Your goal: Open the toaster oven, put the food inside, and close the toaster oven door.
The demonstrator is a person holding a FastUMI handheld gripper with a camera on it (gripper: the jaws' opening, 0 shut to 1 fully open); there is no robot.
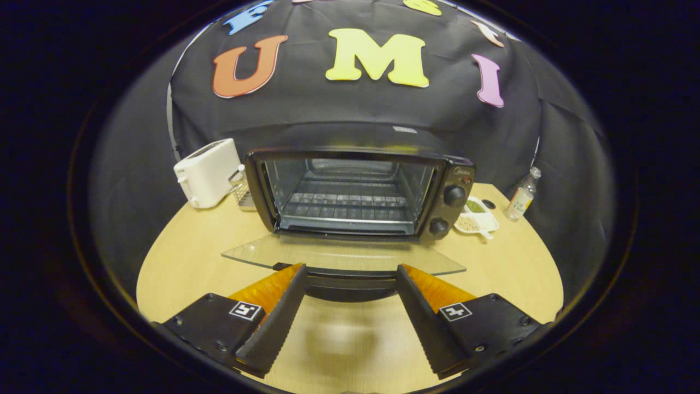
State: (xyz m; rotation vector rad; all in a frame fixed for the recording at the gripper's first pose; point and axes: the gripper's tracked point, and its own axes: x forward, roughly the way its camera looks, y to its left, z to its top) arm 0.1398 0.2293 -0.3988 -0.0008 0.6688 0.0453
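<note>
Jaws wide apart, gripper point(350, 273) holding nothing; the handle point(350, 285) of the door point(343, 254) sits between the fingertips, contact unclear. Door folded flat open. One oven point(358, 191) ahead: one rack point(347, 205), two knobs point(454, 195). One toaster point(206, 172) left; one dish point(477, 218), one bottle point(522, 195) right, all on one table point(180, 262).

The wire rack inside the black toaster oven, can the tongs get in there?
Probably yes. The glass door lies folded down flat, so the black toaster oven gapes open straight ahead of the open tongs, and nothing sits on the wire rack.
</note>
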